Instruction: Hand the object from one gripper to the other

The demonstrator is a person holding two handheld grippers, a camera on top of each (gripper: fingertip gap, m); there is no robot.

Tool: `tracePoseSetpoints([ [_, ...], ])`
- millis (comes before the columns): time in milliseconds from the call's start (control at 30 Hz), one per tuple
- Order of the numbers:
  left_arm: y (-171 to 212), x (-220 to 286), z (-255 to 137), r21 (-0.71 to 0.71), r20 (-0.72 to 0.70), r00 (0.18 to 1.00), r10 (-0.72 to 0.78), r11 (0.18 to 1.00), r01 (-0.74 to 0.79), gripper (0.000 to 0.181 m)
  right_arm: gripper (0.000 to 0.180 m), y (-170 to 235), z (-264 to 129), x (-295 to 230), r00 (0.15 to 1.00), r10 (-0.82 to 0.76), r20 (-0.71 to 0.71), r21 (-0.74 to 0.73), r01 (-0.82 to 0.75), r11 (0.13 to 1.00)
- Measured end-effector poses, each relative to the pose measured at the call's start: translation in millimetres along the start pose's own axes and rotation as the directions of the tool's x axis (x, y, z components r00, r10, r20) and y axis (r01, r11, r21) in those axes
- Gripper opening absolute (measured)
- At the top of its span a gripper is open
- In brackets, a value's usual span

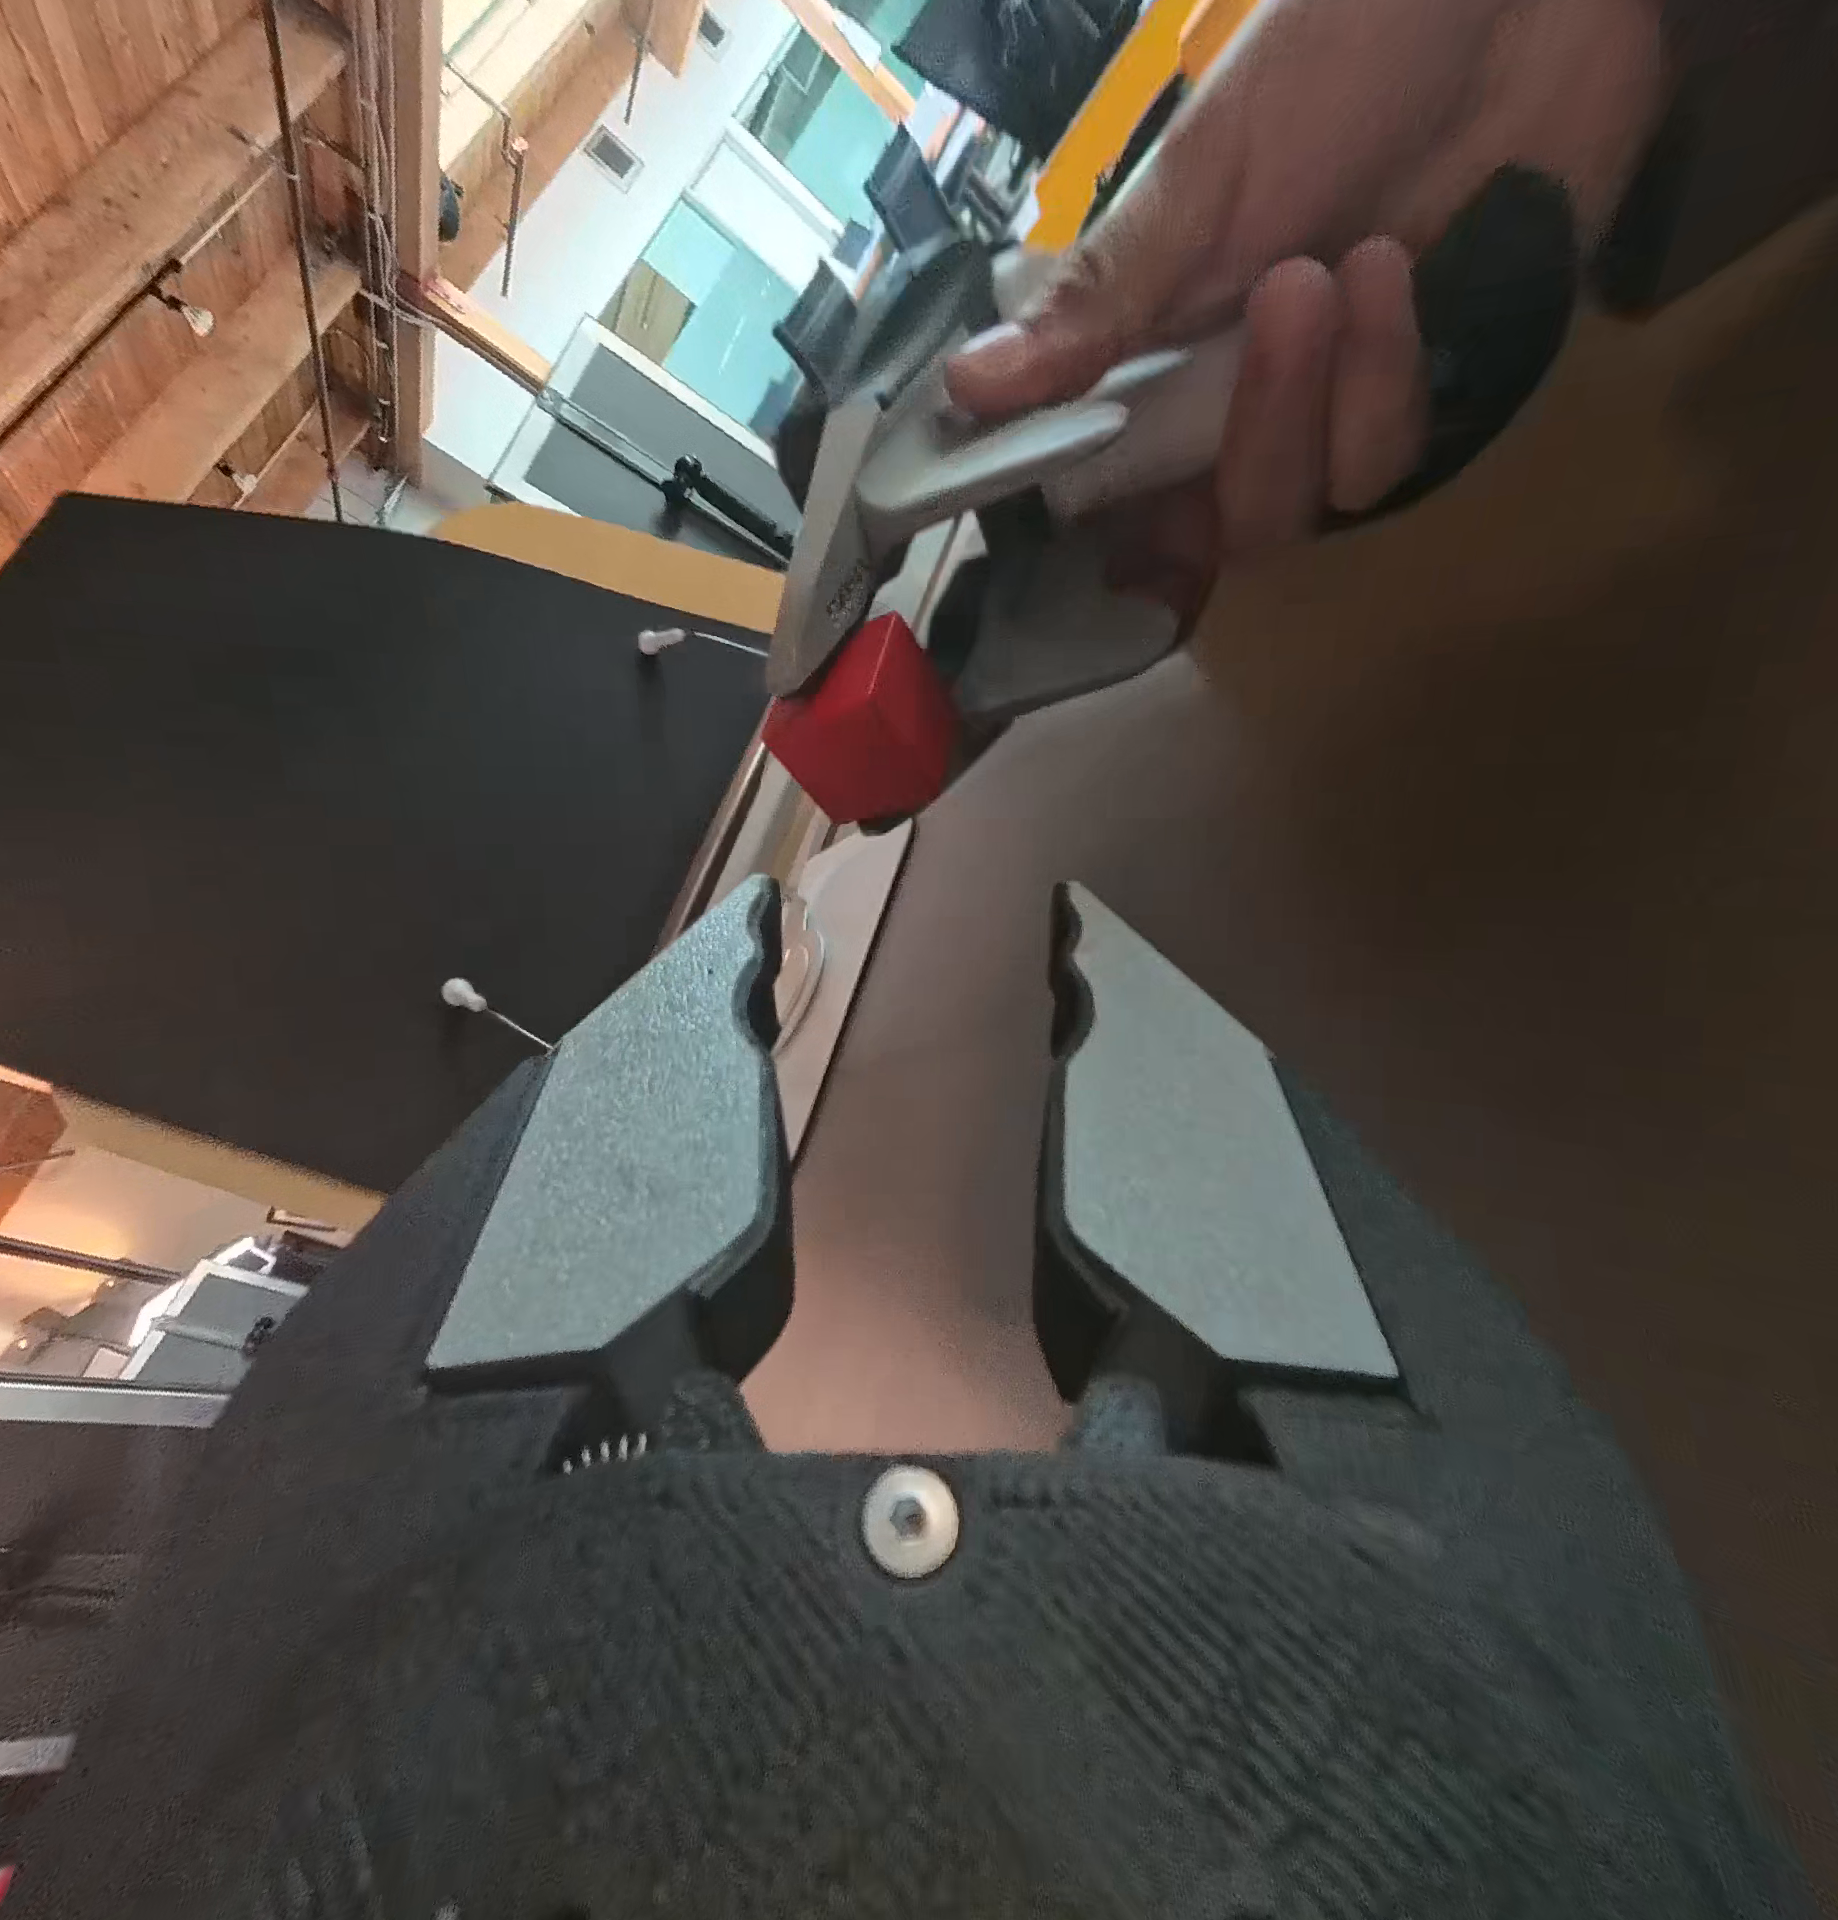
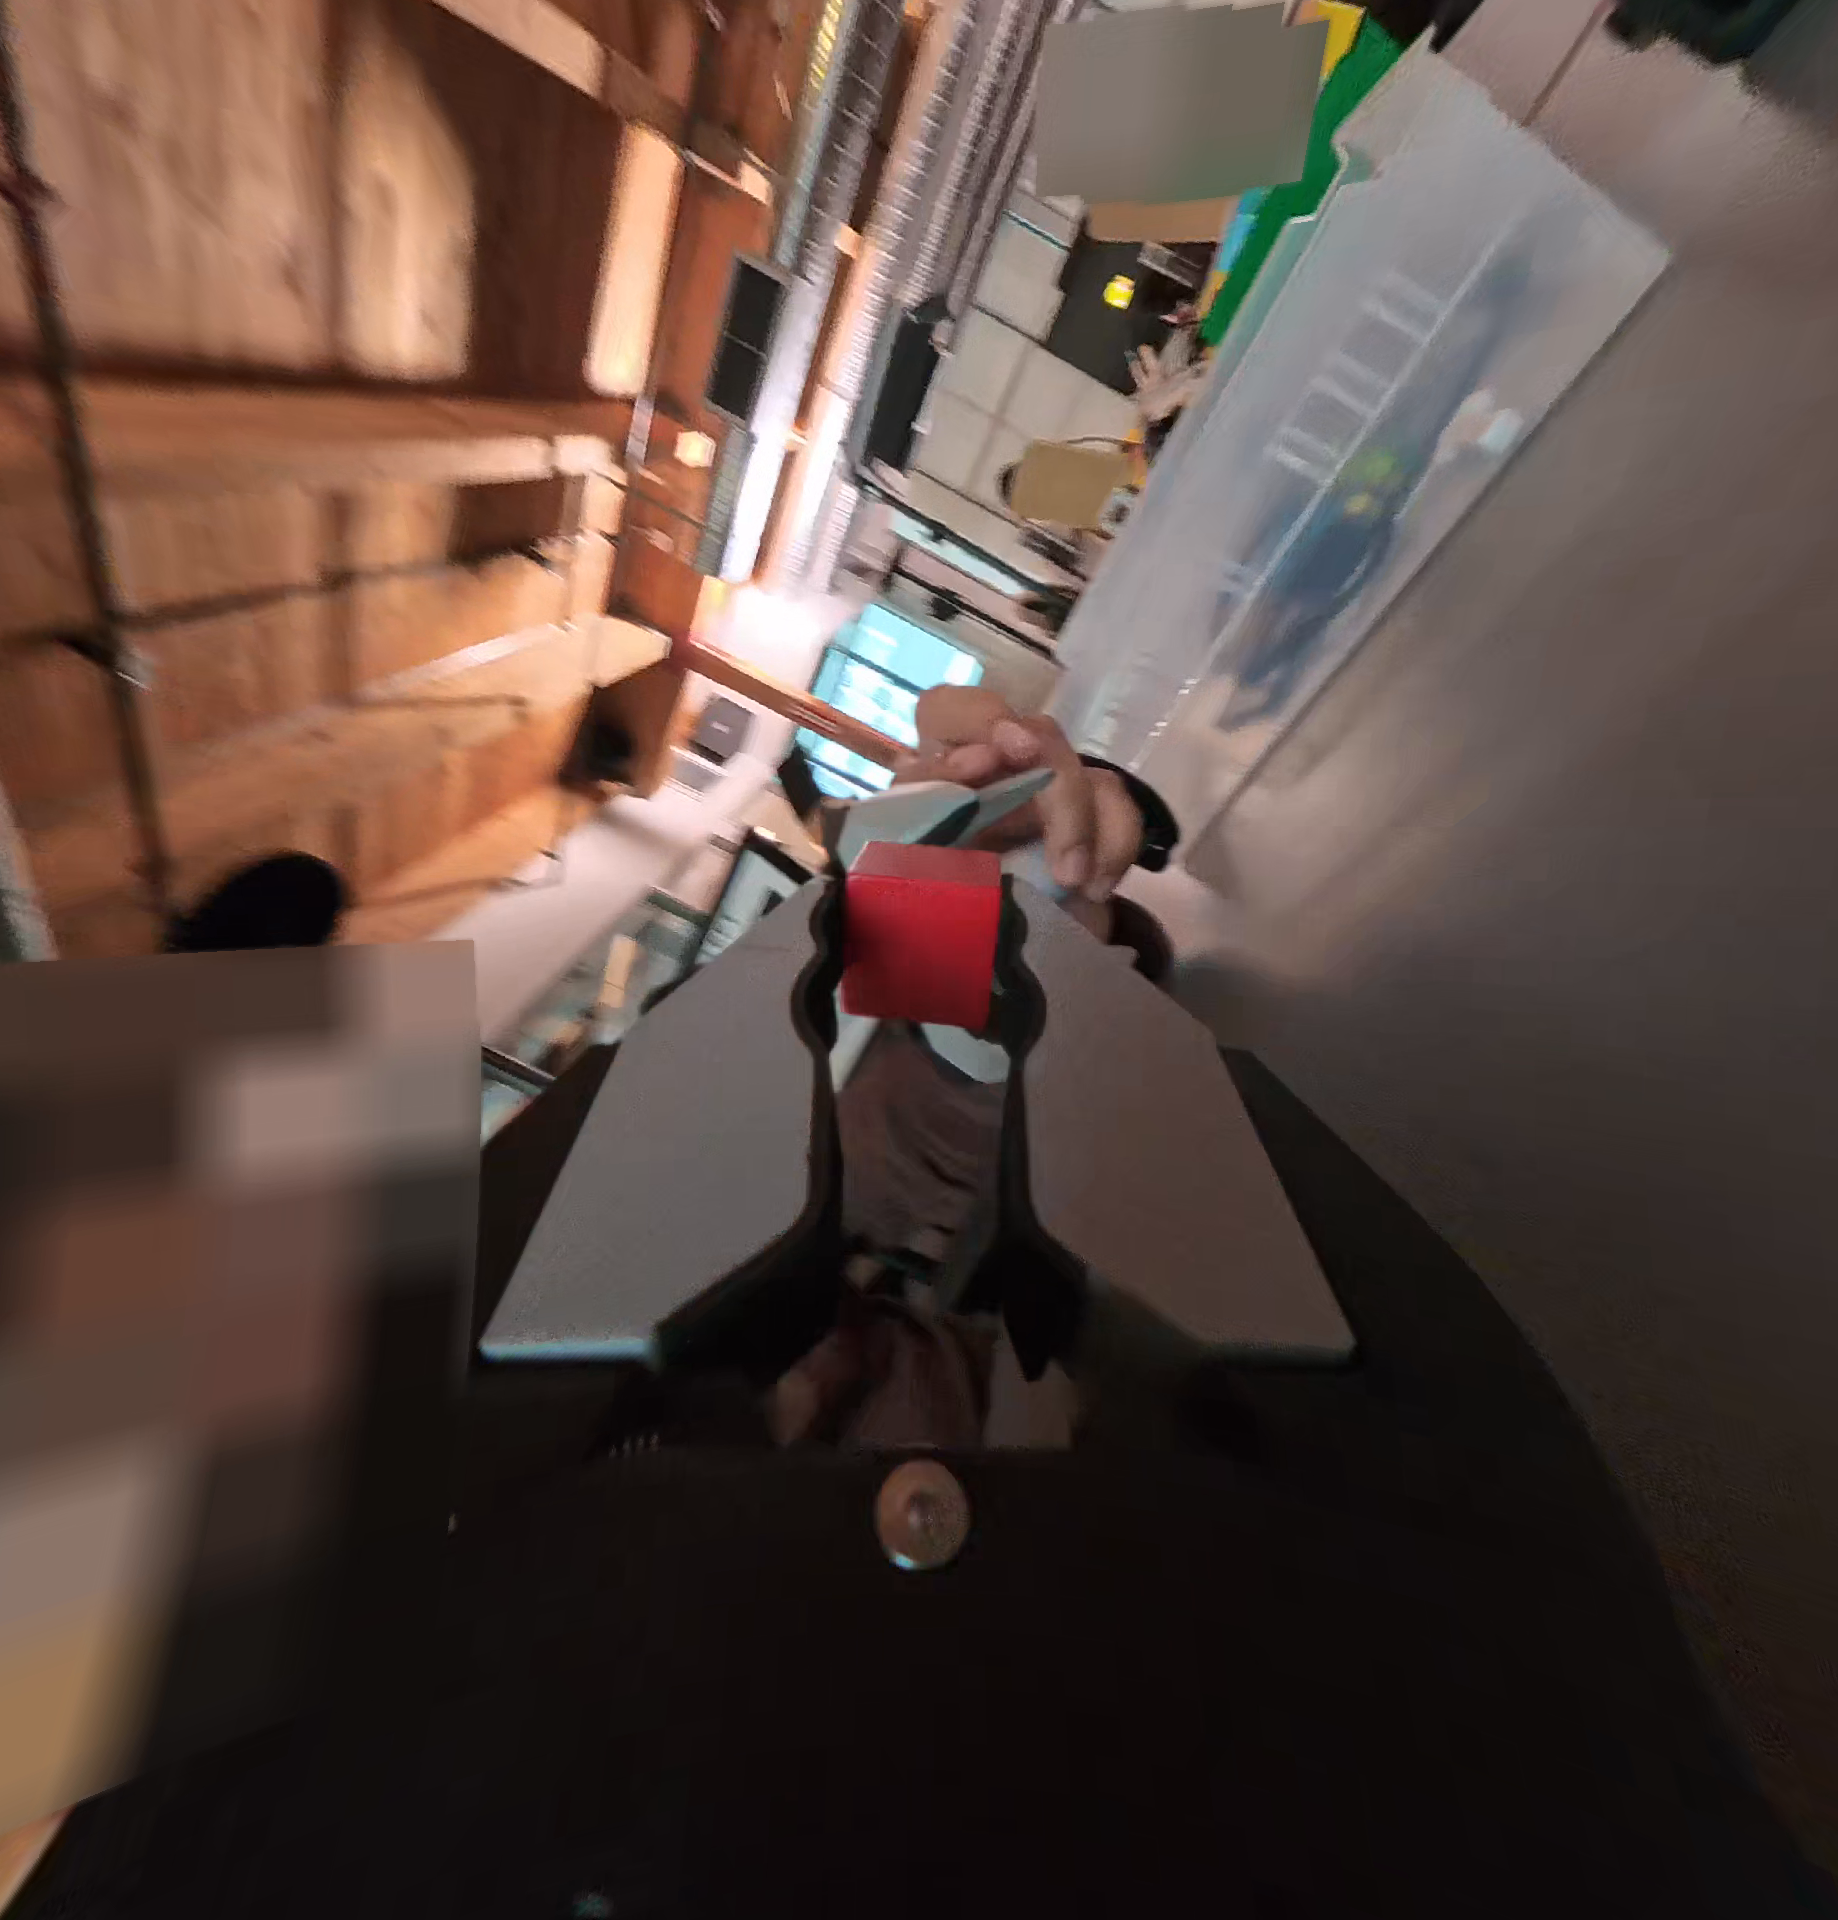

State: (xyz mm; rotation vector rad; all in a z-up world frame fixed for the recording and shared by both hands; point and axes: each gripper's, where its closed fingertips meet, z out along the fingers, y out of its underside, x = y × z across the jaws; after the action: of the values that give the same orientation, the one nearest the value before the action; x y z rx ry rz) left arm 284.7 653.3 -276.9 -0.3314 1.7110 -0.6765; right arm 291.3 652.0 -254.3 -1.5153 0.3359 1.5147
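A red cube is held in the air between the two fingers of my right gripper, which is shut on it; the cube sits at the fingertips. In the left wrist view one right finger shows above the cube, with a hand on the handle. My left gripper is open and empty, its tips just short of the cube and pointing at it. The cube is not between its fingers. In the right wrist view the left gripper's finger shows just beyond the cube, held by a hand.
A brown table surface lies to the right. A black panel with white pins stands on the left. A clear plastic bin stands on the table in the right wrist view. Office room behind.
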Motion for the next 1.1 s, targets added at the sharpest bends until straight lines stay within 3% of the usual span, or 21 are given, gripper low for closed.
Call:
tracePoseSetpoints([
  [100, -12.7, -3.2, -4.5, 0.056, 0.039, 0.999, 0.036, 0.998, -0.039, 0.050, 0.025, 0.8, 2.5, -1.9, 0.989, 0.120, 0.087, 0.007, -0.121, 0.993],
  [200, -18.5, -14.8, -7.7, 0.060, 0.125, 0.991, 0.055, 0.996, -0.063, 0.048, 0.025, 8.6, 10.9, -2.7, 0.986, 0.138, 0.097, -0.031, -0.136, 0.990],
  [400, -17.9, -5.7, -4.3, 0.106, -0.077, 0.953, -0.293, 0.948, 0.300, 0.052, 0.026, 13.0, 19.0, -0.1, 0.990, 0.118, 0.076, -0.042, -0.115, 0.992],
  [567, -15.2, -4.7, -4.5, 0.120, -0.194, 0.859, -0.474, 0.857, 0.501, 0.024, 0.026, 16.3, 23.2, 4.5, 0.995, 0.087, 0.050, -0.056, -0.084, 0.995],
  [700, -12.2, -8.4, -5.3, 0.115, -0.234, 0.802, -0.549, 0.804, 0.584, 0.024, 0.032, 13.1, 22.9, 9.6, 0.998, -0.042, -0.048, -0.053, 0.039, 0.998],
  [833, -18.3, -25.5, -13.0, 0.159, -0.310, 0.647, -0.696, 0.633, 0.758, 0.023, 0.051, -7.6, 8.5, 3.4, 0.935, -0.300, -0.190, -0.027, 0.300, 0.953],
  [933, -22.7, -26.1, -20.8, 0.112, -0.458, 0.465, -0.758, 0.470, 0.876, 0.023, 0.062, -12.1, 1.1, -7.5, 0.808, -0.525, -0.269, -0.099, 0.519, 0.849],
  [1033, -22.3, -33.0, -25.5, 0.090, -0.532, 0.315, -0.786, 0.317, 0.944, 0.023, 0.063, 3.9, 8.8, -21.0, 0.720, -0.660, -0.215, -0.203, 0.629, 0.751],
  [1100, -19.7, -32.9, -26.1, 0.061, -0.555, 0.264, -0.789, 0.279, 0.958, 0.023, 0.064, 12.7, 16.2, -22.3, 0.694, -0.694, -0.192, -0.243, 0.652, 0.718],
])
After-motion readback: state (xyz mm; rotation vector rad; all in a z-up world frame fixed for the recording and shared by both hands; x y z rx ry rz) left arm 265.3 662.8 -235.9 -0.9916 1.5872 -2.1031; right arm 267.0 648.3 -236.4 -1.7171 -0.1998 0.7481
